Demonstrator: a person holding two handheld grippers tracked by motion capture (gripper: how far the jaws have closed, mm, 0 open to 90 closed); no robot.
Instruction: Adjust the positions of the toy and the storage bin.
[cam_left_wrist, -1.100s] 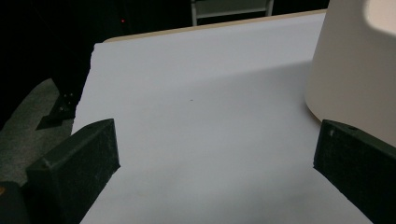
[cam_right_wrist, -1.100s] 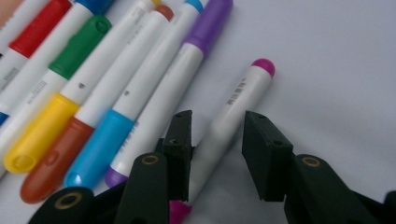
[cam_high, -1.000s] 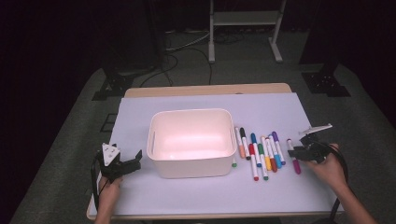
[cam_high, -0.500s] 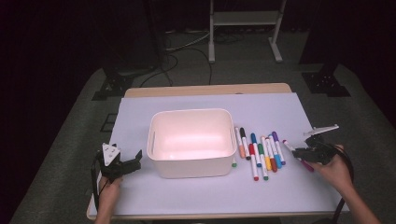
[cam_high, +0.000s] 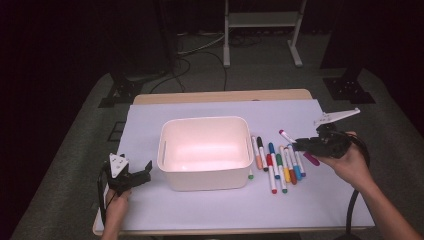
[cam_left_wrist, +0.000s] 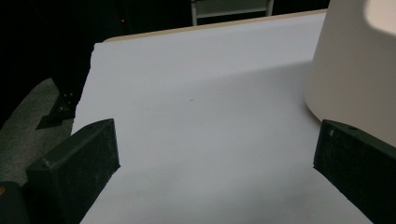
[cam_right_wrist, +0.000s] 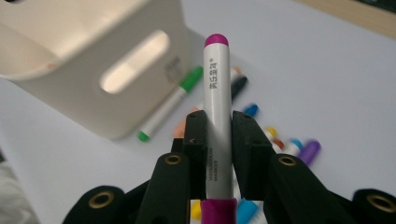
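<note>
What we were doing: we were picking up the magenta marker (cam_right_wrist: 218, 116) with the right gripper (cam_high: 299, 145), most likely to put it in the white bin (cam_high: 204, 177).

What could go wrong: the marker was long and smooth, so we thought it could slide down or tip between the pads if we swung it fast.

Another worry: the marker stuck out far past the jaws, so its tip could bump the wall of the bin on the way in and get knocked loose.

One more worry: if we let go too soon, it would drop back on the row of markers (cam_high: 281, 165) or on the white sheet (cam_high: 310, 200), and it could roll.

Right jaws: they had just closed, and they pinched the marker's white body from both sides.

Where the marker was: it ran straight up between the jaws, its round magenta cap far ahead of them and its magenta end behind them, lifted off the sheet, right of the bin.

Left gripper (cam_high: 135, 177): it rested just left of the bin, jaws spread wide, nothing between them.

Green marker (cam_right_wrist: 170, 105): it lay alone beside the bin.
</note>
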